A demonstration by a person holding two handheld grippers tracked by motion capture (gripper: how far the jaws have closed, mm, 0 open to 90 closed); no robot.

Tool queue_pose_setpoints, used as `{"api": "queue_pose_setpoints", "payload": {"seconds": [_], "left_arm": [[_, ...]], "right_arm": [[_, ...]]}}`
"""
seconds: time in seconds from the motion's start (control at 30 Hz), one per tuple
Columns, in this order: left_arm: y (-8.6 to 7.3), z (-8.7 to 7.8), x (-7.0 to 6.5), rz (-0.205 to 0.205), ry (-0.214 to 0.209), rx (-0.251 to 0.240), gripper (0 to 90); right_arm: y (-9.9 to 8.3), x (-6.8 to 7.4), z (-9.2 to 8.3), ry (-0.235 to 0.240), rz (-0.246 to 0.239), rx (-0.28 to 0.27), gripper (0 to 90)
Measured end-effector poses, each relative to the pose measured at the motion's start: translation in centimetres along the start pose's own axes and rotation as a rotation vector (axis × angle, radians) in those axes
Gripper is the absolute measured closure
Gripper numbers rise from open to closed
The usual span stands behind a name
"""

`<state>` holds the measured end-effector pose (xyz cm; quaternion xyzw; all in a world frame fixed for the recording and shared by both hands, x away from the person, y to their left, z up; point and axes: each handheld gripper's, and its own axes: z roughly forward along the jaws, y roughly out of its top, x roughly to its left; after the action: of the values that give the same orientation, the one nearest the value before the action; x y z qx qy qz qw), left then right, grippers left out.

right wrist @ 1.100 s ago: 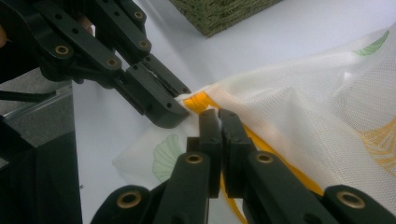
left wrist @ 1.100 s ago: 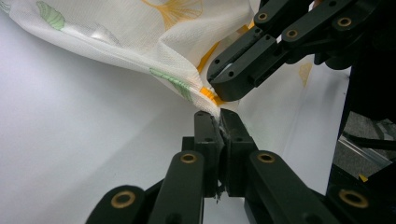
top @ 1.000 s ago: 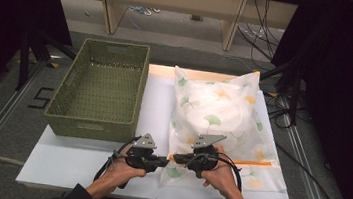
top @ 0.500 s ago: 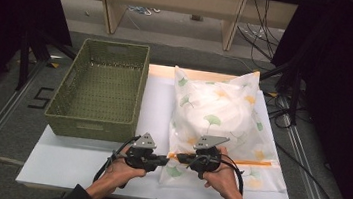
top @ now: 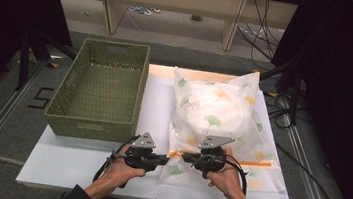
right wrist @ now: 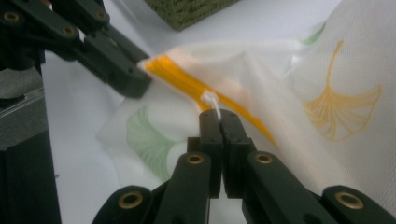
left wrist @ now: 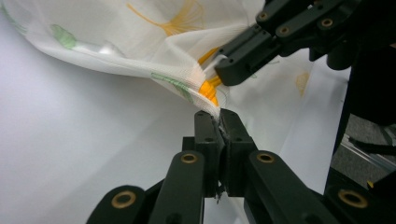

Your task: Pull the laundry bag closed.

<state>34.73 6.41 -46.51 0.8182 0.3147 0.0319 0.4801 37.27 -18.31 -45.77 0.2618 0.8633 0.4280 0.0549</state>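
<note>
A white pillow cover (top: 218, 114) printed with ginkgo leaves lies on the white table, with a pillow inside it and an orange zipper (top: 247, 163) along its near end. My left gripper (top: 165, 159) is shut on the cover's fabric corner beside the zipper end (left wrist: 208, 88); its tips (left wrist: 219, 114) pinch the cloth. My right gripper (top: 185, 157) faces it from the right. In the right gripper view its jaws (right wrist: 218, 114) are shut on the small white zipper pull (right wrist: 210, 99). The two grippers' tips are nearly touching.
A green woven basket (top: 100, 91) stands empty on the left of the white board (top: 71, 168), close behind the left hand. Cables trail off the right side. The table's near edge lies just below both hands.
The right gripper has edged a little to the right along the zipper. The left gripper has kept still, and both grips are unchanged.
</note>
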Motion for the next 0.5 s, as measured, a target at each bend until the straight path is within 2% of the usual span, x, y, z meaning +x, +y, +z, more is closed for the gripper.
{"api": "queue_pose_setpoints", "payload": {"seconds": [0.07, 0.1, 0.2, 0.23, 0.3, 0.33, 0.37, 0.5], "left_arm": [[-0.09, 0.08, 0.04, 0.016, -0.013, 0.007, 86.2], [-0.12, 0.06, 0.01, 0.006, -0.011, 0.008, 86.1], [-0.08, 0.05, 0.08, 0.024, -0.002, 0.002, 86.0], [-0.08, 0.05, 0.12, 0.022, -0.011, 0.007, 85.9], [-0.1, 0.08, 0.07, 0.027, -0.003, 0.006, 85.8], [-0.09, 0.04, 0.1, 0.029, -0.008, 0.01, 85.8], [-0.1, 0.05, 0.05, 0.025, 0.001, 0.001, 85.7], [-0.1, 0.03, 0.06, 0.027, 0.0, 0.002, 85.6]], "right_arm": [[0.13, 0.18, 0.23, 0.011, 0.003, 0.004, 90.0], [0.15, 0.18, 0.26, 0.011, 0.004, 0.0, 90.0], [0.13, 0.08, 0.34, 0.021, 0.007, 0.003, 90.0], [0.07, 0.04, 0.24, 0.012, -0.009, 0.018, 90.0], [-0.14, 0.14, 0.27, 0.023, 0.014, 0.035, 90.0], [-0.21, -0.07, 0.39, 0.022, -0.01, 0.034, 90.0], [-0.34, -0.07, 0.4, 0.034, 0.009, 0.045, 90.0], [-0.67, -0.24, 0.65, 0.047, 0.036, 0.045, 90.0]]}}
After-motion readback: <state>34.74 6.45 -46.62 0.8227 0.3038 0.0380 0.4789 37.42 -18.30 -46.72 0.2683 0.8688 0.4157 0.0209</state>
